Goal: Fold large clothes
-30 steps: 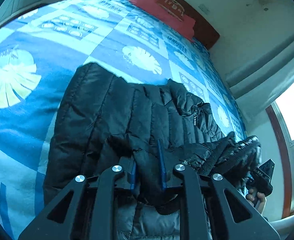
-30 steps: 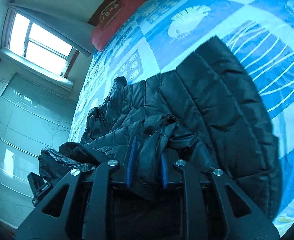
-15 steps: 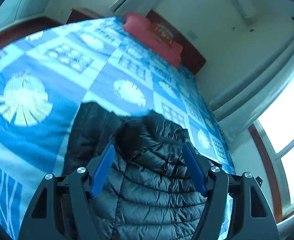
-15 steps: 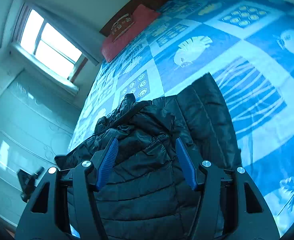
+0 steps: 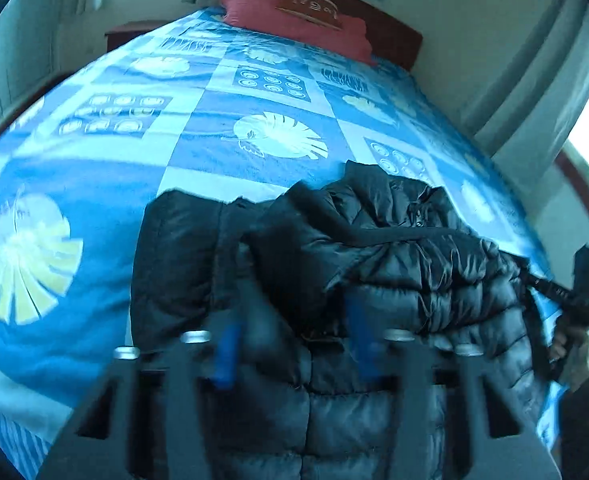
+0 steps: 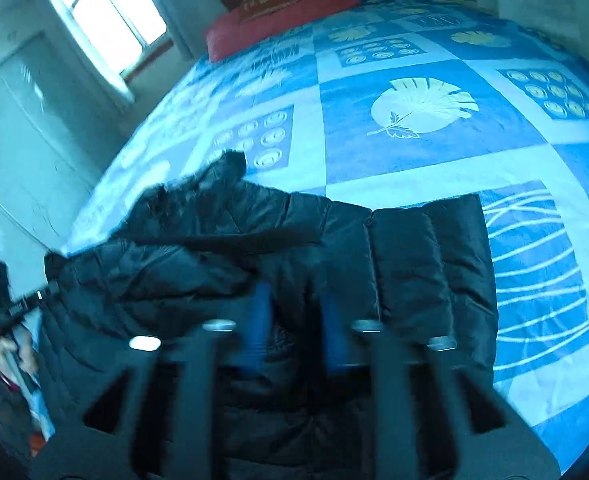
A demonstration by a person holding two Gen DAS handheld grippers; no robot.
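A black quilted puffer jacket [image 5: 374,264] lies folded on the near end of a blue patterned bed [image 5: 214,144]. My left gripper [image 5: 294,344] hovers over its near edge, blue pads apart, holding nothing; the frame is blurred. In the right wrist view the jacket [image 6: 374,256] lies across the bed [image 6: 414,152]. My right gripper [image 6: 294,328] is above it with its pads narrowly apart and nothing between them. Each gripper shows at the edge of the other's view: the right one [image 5: 574,300], the left one [image 6: 6,304].
A red pillow [image 5: 294,20] and a dark wooden headboard [image 5: 394,36] lie at the far end of the bed. A window [image 6: 110,16] and pale wall are at the left in the right wrist view. The bed edge is close below both grippers.
Both grippers let go of the jacket, opened wide and drew back; now the jaws have narrowed again, the right more than the left. The jacket stays folded on the bed.
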